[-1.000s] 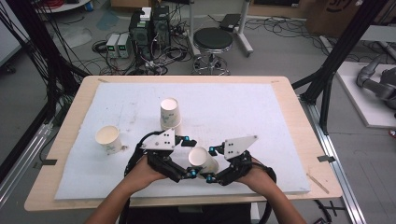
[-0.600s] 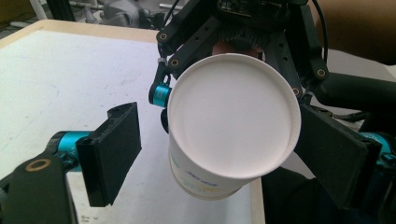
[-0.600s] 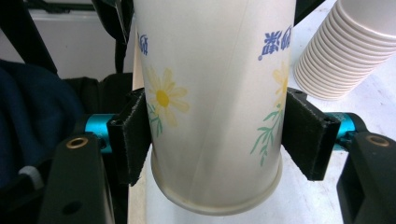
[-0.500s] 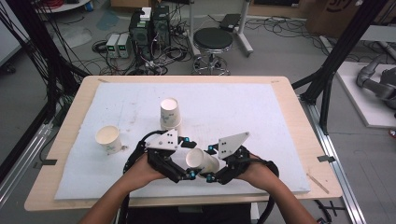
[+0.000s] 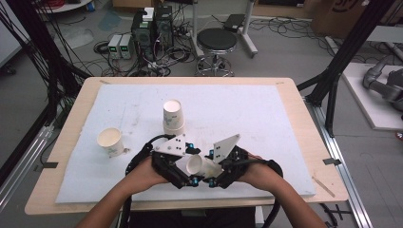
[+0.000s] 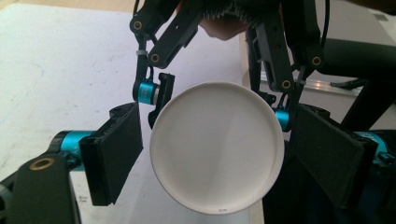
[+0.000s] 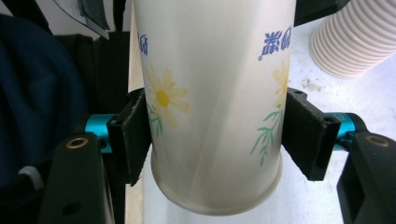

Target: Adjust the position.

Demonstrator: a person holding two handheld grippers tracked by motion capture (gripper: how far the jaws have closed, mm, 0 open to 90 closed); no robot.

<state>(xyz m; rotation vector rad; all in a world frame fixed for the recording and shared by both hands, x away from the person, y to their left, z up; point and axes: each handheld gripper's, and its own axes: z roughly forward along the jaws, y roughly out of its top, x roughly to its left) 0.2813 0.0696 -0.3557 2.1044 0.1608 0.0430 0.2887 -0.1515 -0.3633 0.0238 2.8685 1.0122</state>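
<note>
A paper cup [image 5: 197,165] with a flower print lies on its side in the air near the table's front edge. My right gripper [image 5: 209,168] is shut on it, and both pads [image 7: 133,135] press its printed wall [image 7: 215,70]. The cup's round white end [image 6: 217,144] faces my left gripper [image 6: 217,156]. It sits between that gripper's pads [image 6: 114,154] with a thin gap on each side. The left gripper [image 5: 191,165] is open, and its jaws have just been closing around the cup.
Two stacked cups [image 5: 173,116] stand at the middle of the white mat [image 5: 266,118]; the lower, ribbed one [image 7: 355,42] is beyond the held cup. A single upright cup [image 5: 110,141] stands at the left. The wooden table edge [image 5: 304,118] frames the mat.
My right gripper has edged slightly left with the cup, toward the left gripper. The left hand has stayed in place.
</note>
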